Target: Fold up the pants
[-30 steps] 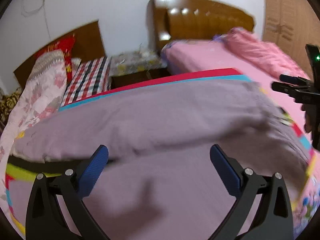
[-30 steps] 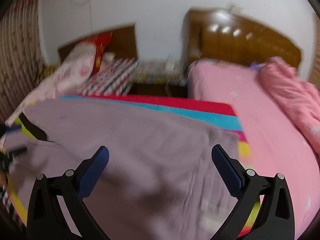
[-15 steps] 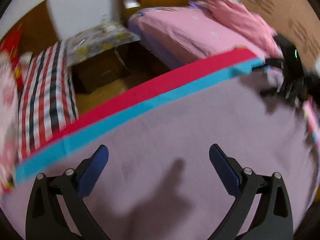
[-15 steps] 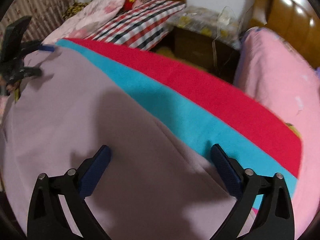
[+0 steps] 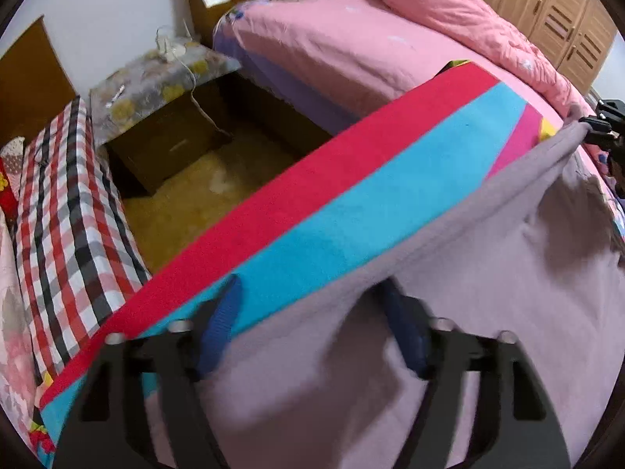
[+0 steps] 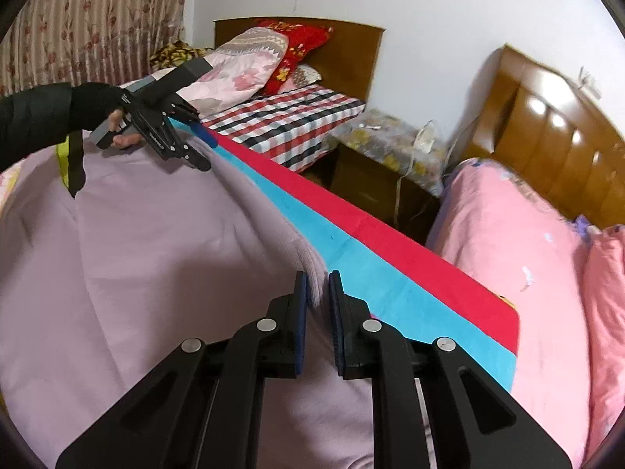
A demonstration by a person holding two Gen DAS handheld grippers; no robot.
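Note:
Lilac pants (image 5: 488, 293) (image 6: 136, 254) lie spread on a red and cyan striped blanket (image 5: 351, 187) (image 6: 371, 246). My left gripper (image 5: 308, 293) straddles the pants' far edge with its jaws still apart; the right finger is partly under the cloth. It also shows in the right wrist view (image 6: 205, 152) at the far left corner of the pants. My right gripper (image 6: 317, 285) is shut on the pants' far edge near the right end, and shows in the left wrist view (image 5: 593, 125) gripping that corner.
A plaid-covered bed (image 5: 66, 211) is at the left, a pink bed (image 6: 527, 265) at the right, a covered nightstand (image 5: 156, 82) between them beyond a floor gap. A wooden wardrobe (image 5: 562, 11) stands far right.
Both grippers moved forward to the pants' far edge. The right gripper went from open to shut on the edge; the left jaws narrowed around the edge.

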